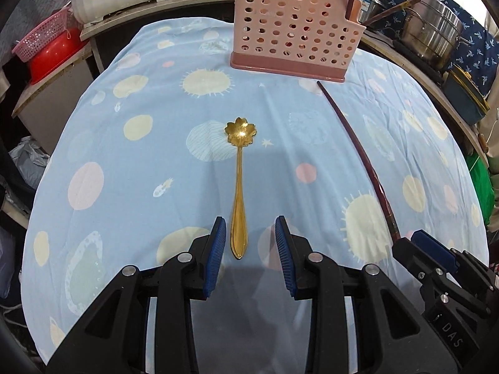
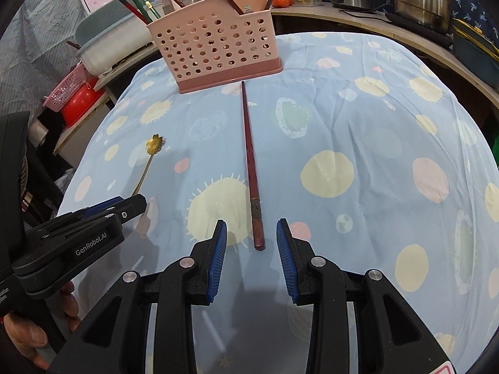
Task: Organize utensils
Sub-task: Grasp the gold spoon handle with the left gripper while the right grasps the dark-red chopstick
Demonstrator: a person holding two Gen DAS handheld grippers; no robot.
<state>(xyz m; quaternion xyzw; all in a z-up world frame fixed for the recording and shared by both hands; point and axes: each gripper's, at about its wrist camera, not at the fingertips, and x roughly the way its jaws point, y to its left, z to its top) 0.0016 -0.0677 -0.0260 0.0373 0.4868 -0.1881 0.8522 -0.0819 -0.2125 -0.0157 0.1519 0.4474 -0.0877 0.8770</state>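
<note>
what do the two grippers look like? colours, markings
Both alike: black plastic linkage bodies with silver pivot screws and blue ribbed pads on the jaws. The left gripper carries white "GenRobot.AI" lettering on its side; the right gripper shows "DAS" lettering. No cables visible.

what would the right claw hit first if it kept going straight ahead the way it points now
Most likely the dark red chopstick: its near end lies between the open right claw fingers. Further along that line stands the pink utensil holder. Height above the cloth is unclear.

The left gripper (image 2: 128, 207) reads "GenRobot.AI" — the right gripper (image 1: 405, 243) "DAS".
</note>
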